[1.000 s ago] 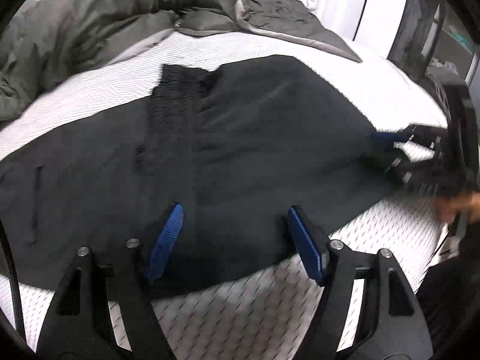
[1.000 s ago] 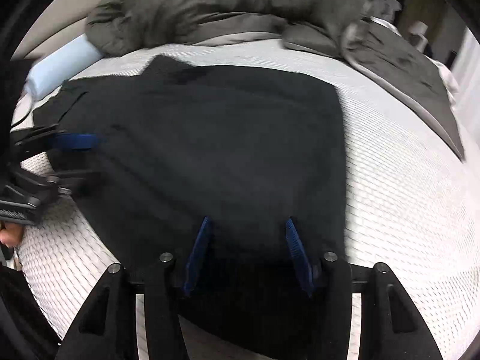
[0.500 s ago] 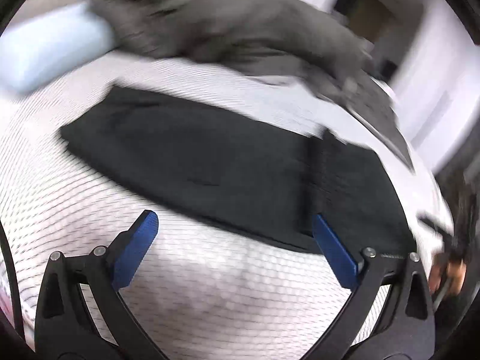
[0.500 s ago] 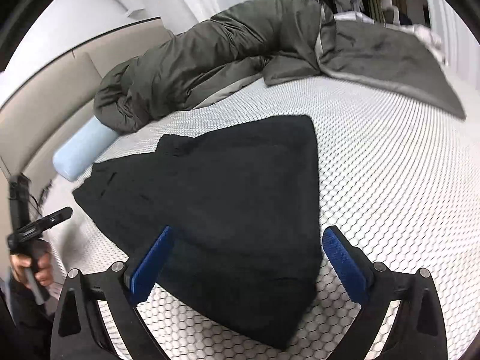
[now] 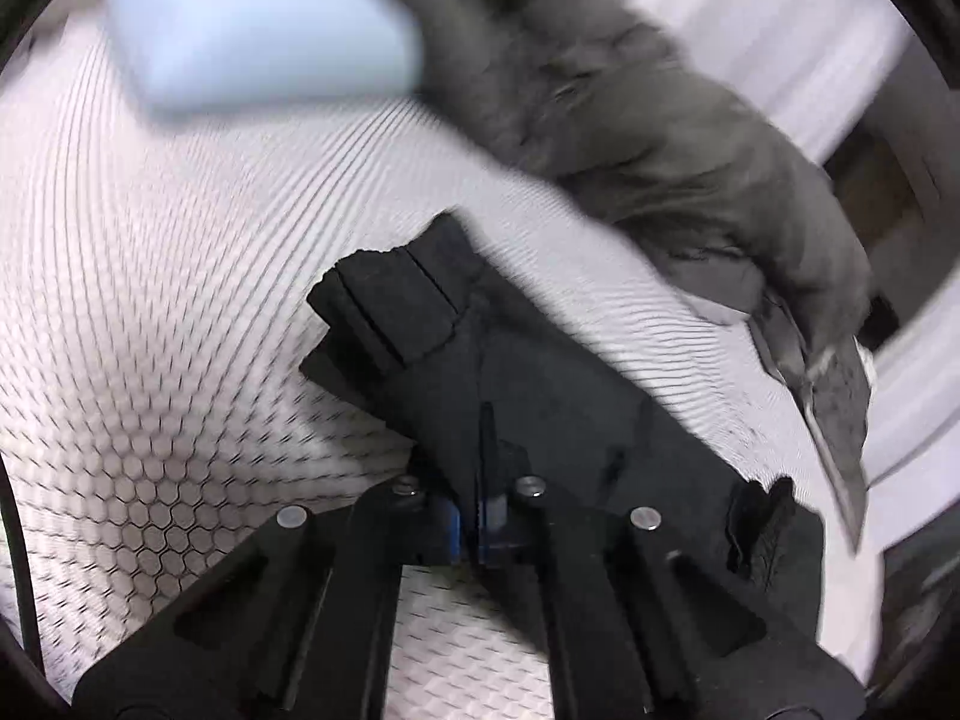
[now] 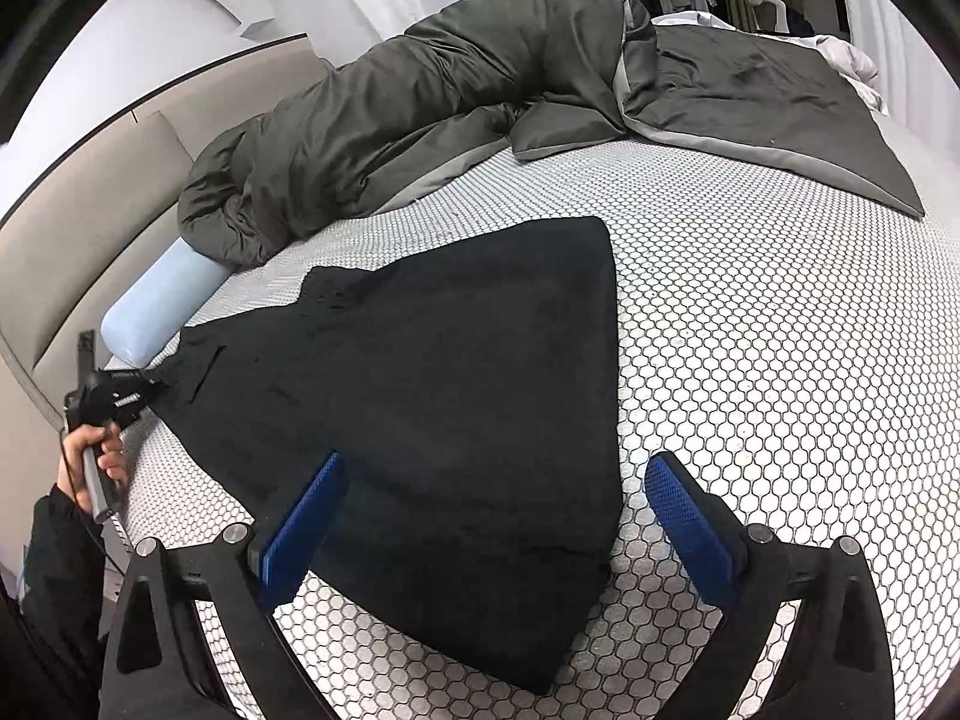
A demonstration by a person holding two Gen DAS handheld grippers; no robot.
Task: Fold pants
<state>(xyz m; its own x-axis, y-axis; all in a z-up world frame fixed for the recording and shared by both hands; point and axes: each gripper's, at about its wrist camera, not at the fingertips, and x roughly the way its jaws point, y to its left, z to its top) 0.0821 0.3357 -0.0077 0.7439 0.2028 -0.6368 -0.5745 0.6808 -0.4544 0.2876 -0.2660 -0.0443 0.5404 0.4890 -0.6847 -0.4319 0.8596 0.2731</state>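
Note:
Black pants [image 6: 456, 396] lie flat and partly folded on the white honeycomb mattress [image 6: 750, 330]. In the left wrist view my left gripper [image 5: 480, 516] is shut on the near edge of the pants [image 5: 540, 396], close to the leg ends [image 5: 390, 306]. It also shows small at far left of the right wrist view [image 6: 129, 390], at the pants' left end. My right gripper [image 6: 498, 516] is open and empty, its blue pads [image 6: 300, 528] spread above the pants' near corner.
A dark green duvet [image 6: 432, 102] is bunched along the far side of the bed. A pale blue bolster [image 6: 156, 306] lies by the beige headboard [image 6: 78, 228]. The person's hand [image 6: 96, 456] holds the left gripper's handle.
My left gripper moved to the pants' left end and closed on the fabric edge. My right gripper stayed open and barely moved since half a second ago.

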